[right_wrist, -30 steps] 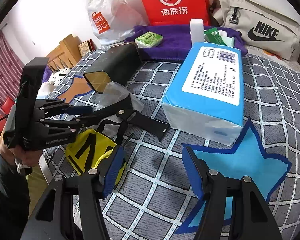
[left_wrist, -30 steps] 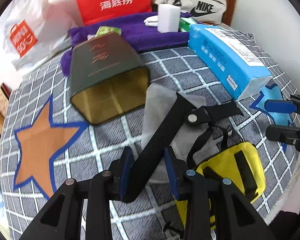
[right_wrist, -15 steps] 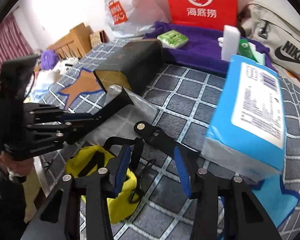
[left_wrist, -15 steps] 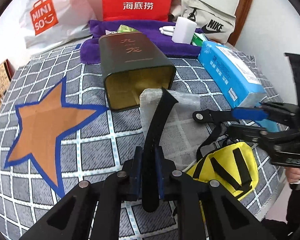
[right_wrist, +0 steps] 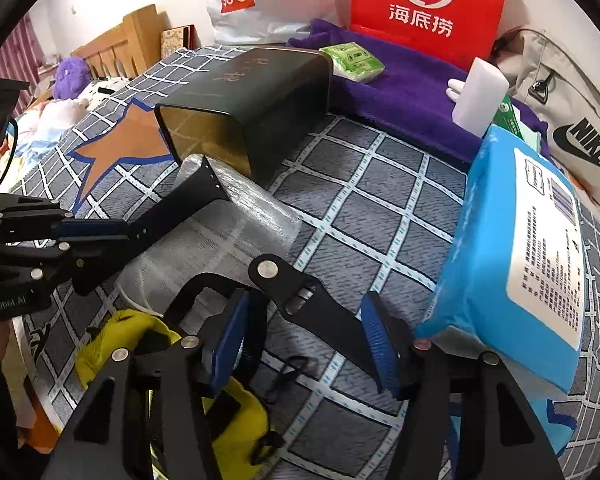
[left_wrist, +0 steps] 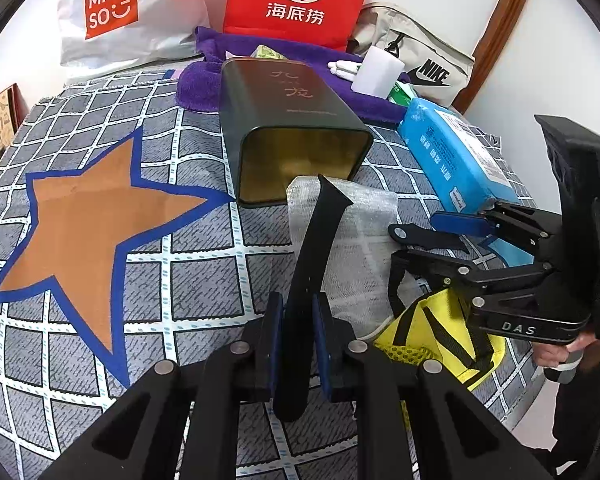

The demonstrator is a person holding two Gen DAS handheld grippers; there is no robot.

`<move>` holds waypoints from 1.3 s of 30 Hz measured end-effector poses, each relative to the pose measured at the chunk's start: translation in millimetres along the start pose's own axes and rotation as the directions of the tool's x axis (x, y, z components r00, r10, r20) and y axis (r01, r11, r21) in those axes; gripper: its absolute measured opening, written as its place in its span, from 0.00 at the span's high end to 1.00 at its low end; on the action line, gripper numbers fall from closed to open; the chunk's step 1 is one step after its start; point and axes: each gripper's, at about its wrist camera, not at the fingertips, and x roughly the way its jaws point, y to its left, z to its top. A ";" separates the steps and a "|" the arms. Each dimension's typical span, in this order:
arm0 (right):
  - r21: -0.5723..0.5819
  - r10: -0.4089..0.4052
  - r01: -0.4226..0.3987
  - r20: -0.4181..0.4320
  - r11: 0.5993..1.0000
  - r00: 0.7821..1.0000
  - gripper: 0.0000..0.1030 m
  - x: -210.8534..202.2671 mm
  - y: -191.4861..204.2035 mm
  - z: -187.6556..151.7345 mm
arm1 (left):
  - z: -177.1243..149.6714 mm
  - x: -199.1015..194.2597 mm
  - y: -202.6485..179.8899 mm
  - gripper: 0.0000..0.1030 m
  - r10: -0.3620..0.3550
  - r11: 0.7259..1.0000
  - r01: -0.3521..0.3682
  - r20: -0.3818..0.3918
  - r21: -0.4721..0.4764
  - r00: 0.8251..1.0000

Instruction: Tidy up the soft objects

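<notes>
The left claw (left_wrist: 296, 338) is clamped tight on the flat black strap (left_wrist: 314, 248), blue pads pinching it from both sides, and the strap runs up and away across a grey mesh pouch (left_wrist: 354, 240) lying on the bed's checked cover (left_wrist: 204, 264). Over on the other side, the right claw (right_wrist: 304, 344) has just been widening its jaws and stands apart around the strap's other end (right_wrist: 320, 312), the piece with the round metal rivet; the pads sit either side of it without pressing, so nothing is gripped there. The yellow pouch (right_wrist: 116, 340) with black webbing lies at the near edge of the bed, just beside both claws. Beyond the mesh pouch a dark green tin (left_wrist: 288, 120) lies on its side, open mouth facing the cameras, and the blue tissue pack (right_wrist: 520, 248) sits to its right. A purple towel (right_wrist: 400, 92) spreads behind.
</notes>
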 end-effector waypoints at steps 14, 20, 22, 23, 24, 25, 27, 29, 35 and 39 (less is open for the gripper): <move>-0.025 -0.070 0.070 -0.012 0.997 0.997 0.50 -10.4 -10.5 -12.8 | -3.3 -1.2 0.9 0.85 -0.011 1.000 0.011 0.007 -0.009 1.000; -0.010 -0.031 0.031 0.009 0.999 0.999 0.49 -4.3 -11.5 -11.5 | -2.5 -0.2 -0.5 0.82 -0.012 1.000 0.012 0.003 -0.001 1.000; -0.008 -0.026 0.026 0.004 1.000 1.000 0.49 -3.4 -12.0 -10.1 | -2.4 0.0 -1.9 0.81 -0.007 1.000 0.007 0.002 0.002 1.000; -0.010 -0.018 0.018 0.000 1.000 1.000 0.51 -2.9 -12.0 -9.0 | -2.3 0.0 -2.1 0.81 -0.006 1.000 0.006 0.002 0.002 1.000; -0.017 -0.009 0.009 0.000 1.000 1.000 0.61 -4.2 -12.2 -9.1 | -2.2 -0.1 -1.8 0.81 -0.007 1.000 0.007 0.002 -0.003 1.000; -0.017 -0.005 0.005 0.000 1.000 1.000 0.66 -5.3 -13.1 -7.8 | -1.8 -0.1 -1.4 0.81 -0.009 1.000 0.009 0.002 -0.009 1.000; 0.020 0.018 -0.018 -0.007 1.000 1.000 0.81 -9.3 -18.3 -9.2 | -1.5 -1.1 -0.3 0.81 -0.013 1.000 0.013 0.001 -0.022 1.000; 0.062 0.074 -0.074 0.006 0.995 0.997 0.92 -17.2 -24.2 -11.8 | -1.7 -2.1 0.7 0.81 -0.014 0.999 0.014 -0.002 -0.034 1.000; 0.057 0.067 -0.068 0.008 0.996 0.998 0.93 -20.0 -23.6 -13.6 | -2.1 -3.5 0.5 0.81 0.002 0.999 -0.003 -0.011 -0.052 1.000; 0.048 0.023 -0.023 -0.011 0.999 1.000 0.84 -7.9 -19.9 -10.6 | 1.9 -2.1 -4.3 0.81 0.022 0.999 -0.022 -0.024 -0.037 0.999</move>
